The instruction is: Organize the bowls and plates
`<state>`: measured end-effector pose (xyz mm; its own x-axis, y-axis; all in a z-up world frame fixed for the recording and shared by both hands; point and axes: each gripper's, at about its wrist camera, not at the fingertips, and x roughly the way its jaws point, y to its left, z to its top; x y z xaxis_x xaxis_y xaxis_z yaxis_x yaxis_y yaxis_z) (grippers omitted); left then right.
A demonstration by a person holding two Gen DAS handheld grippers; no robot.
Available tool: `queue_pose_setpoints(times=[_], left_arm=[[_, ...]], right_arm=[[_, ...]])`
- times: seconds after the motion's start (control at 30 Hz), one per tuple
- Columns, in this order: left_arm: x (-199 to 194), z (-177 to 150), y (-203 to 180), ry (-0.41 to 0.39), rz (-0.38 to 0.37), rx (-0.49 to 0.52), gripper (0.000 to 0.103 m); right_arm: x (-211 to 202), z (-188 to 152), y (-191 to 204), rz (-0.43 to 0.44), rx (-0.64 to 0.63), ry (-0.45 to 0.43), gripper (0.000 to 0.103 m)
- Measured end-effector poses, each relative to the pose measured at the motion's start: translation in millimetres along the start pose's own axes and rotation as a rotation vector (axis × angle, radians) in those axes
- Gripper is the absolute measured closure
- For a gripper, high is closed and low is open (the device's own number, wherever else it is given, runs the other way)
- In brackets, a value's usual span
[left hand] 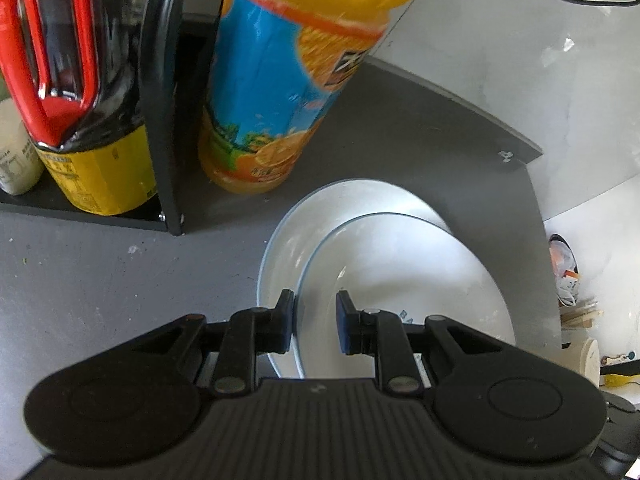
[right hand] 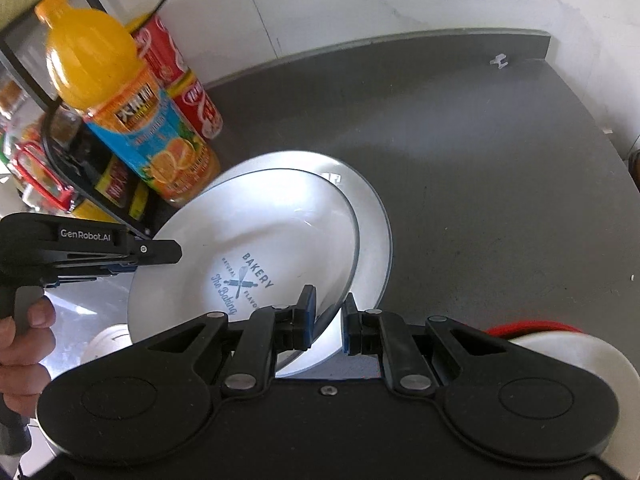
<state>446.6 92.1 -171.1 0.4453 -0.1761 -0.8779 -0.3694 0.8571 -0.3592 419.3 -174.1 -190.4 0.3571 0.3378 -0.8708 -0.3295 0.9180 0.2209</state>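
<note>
two white plates here, and we have the upper plate (right hand: 256, 236) tilted, lifted on its left side over the lower plate (right hand: 374, 240) that lies flat on the grey counter (right hand: 480, 160). our left gripper (left hand: 314, 320) straddles the upper plate's left rim, jaws apart and not clamped. our right gripper (right hand: 330, 322) straddles its near right rim, a gap showing too. just behind stands the orange juice bottle (right hand: 132, 108).

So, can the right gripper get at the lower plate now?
Probably not directly. The right gripper straddles the rim of the upper bakery plate, which lies over most of the lower plate. Only its far edge shows.
</note>
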Motion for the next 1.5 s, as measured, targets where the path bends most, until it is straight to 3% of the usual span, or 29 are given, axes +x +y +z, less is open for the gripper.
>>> queue_pose_setpoints(times=[0.73, 0.8, 0.9, 1.13, 1.5], left_arm=[[39, 4, -17, 0.009, 0.072, 0.059, 0.083], [42, 2, -21, 0.006, 0.087, 0.073, 0.088], [44, 1, -24, -0.004, 0.105, 0.08, 0.092], [47, -2, -33, -0.033, 0.128, 0.122, 0.092], [58, -6, -36, -0.031, 0.121, 0.126, 0.091]], right_arm=[[41, 23, 3, -0.073, 0.007, 0.102, 0.089], [46, 25, 0, -0.074, 0.026, 0.123, 0.088], [49, 28, -2, -0.072, 0.044, 0.128, 0.087], [55, 35, 1, -0.051, 0.083, 0.162, 0.079], [44, 30, -4, -0.007, 0.148, 0.192, 0.079]])
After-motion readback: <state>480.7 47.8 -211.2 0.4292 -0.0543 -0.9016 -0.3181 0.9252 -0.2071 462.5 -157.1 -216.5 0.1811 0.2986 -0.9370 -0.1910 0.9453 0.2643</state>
